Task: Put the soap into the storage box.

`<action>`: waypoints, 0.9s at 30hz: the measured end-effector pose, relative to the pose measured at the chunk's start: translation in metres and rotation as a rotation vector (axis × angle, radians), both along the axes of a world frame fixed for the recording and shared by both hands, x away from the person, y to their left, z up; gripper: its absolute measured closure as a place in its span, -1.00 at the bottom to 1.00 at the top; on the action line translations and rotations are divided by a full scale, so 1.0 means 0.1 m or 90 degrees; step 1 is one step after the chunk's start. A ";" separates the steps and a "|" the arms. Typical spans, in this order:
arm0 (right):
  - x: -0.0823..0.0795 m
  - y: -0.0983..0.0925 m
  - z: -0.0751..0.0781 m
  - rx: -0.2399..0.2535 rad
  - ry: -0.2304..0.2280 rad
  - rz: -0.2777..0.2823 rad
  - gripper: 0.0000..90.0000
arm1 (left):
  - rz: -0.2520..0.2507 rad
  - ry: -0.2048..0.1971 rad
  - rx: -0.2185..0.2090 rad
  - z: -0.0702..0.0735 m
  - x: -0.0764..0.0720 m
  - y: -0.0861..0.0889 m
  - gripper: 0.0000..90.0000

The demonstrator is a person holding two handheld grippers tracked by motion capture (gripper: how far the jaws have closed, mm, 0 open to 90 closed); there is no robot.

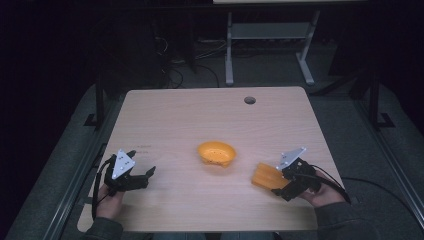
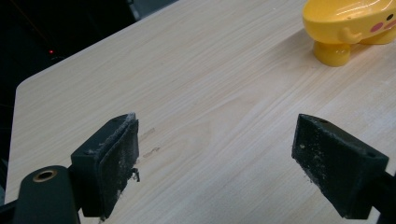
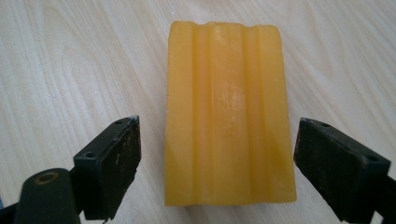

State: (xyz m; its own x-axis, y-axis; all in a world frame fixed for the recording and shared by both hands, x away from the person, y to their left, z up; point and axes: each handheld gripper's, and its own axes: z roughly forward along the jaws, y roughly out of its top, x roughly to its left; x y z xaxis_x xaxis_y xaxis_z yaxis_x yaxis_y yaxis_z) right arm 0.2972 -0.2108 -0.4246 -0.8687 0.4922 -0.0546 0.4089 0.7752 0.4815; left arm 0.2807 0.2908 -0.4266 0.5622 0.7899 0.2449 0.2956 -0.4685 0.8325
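Two claws, both spread wide w/ nothing gripped. Table is bare wood apart from 2 things. Dish sits mid-table on small feet. Soap lies flat near the right edge, between the right claw's jaws but touching neither. Left claw idles over bare wood, well apart from the dish. Risks, imo: the bar looks slick & ribbed, so a hard or off-centre squeeze may shoot it out; the light dish could tip if the bar lands on its rim.
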 end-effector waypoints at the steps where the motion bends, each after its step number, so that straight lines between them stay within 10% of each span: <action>1: 0.01 0.01 0.00 -0.004 0.000 0.002 -0.68 | 0.000 -0.001 -0.002 0.00 0.00 0.00 -0.69; 27: 0.27 0.24 -0.18 -0.061 0.034 0.021 -0.67 | 0.000 0.000 -0.008 0.00 0.00 -0.01 -0.69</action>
